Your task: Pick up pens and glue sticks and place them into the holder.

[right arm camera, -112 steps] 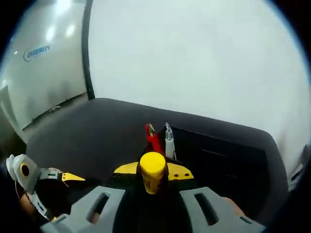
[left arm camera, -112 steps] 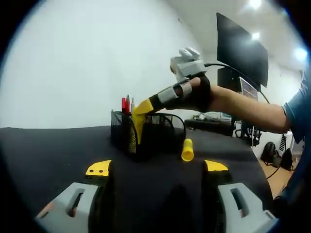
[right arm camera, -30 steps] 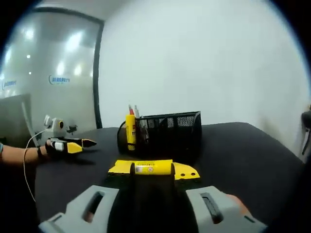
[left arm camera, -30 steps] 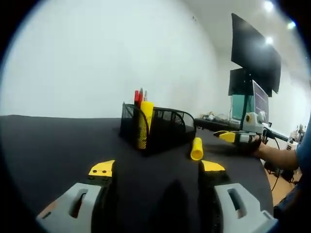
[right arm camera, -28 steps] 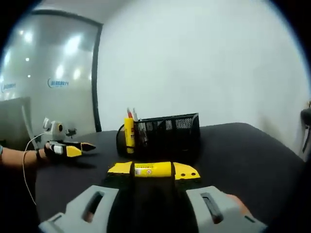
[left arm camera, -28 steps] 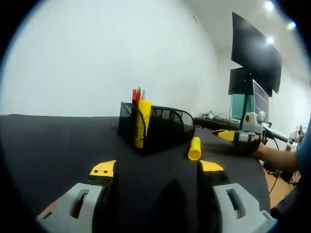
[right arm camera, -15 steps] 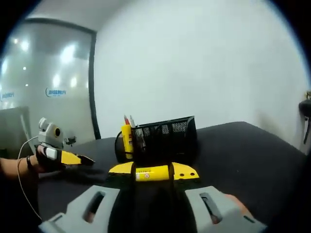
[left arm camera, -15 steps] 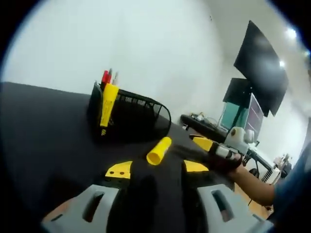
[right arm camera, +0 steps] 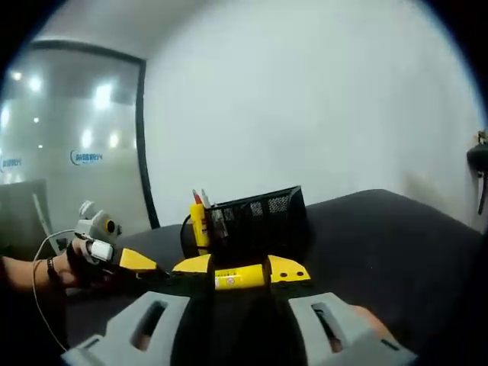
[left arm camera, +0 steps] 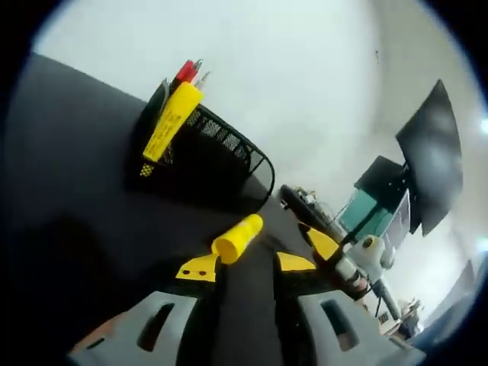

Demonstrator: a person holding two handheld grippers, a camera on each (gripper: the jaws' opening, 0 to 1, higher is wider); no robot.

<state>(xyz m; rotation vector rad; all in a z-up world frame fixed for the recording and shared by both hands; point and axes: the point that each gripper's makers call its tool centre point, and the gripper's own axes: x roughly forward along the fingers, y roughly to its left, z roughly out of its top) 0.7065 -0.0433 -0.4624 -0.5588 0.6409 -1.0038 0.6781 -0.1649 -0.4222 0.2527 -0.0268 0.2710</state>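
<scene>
The black tabletop (left arm camera: 69,198) is matte and cloth-like, and it carries everything I work with. On it stands the black wire-mesh holder (left arm camera: 217,164), a low basket with a curved rim and, at one end, a taller cup section. In that cup I see a yellow glue stick (left arm camera: 169,122) standing upright, with a red pen (left arm camera: 184,71) and a clear-tipped pen (left arm camera: 202,78) behind it. From the right gripper view the holder (right arm camera: 255,221) sits just beyond my jaws, well in from the table's edges.

A second yellow glue stick (left arm camera: 237,239), a smooth plastic cylinder, lies on its side on the tabletop between the holder and my left gripper (left arm camera: 245,267). It rests just ahead of the yellow jaw tips, nearer the left one, and I cannot tell whether it touches them. The left jaws stand spread with nothing between them.

My right gripper (right arm camera: 240,271) has the stick (right arm camera: 238,279) lying crosswise right at its yellow tips, label towards me; its jaws are also apart, gripping nothing. My left gripper (right arm camera: 145,263) comes in from the left there, its yellow tip pointing at the stick.
</scene>
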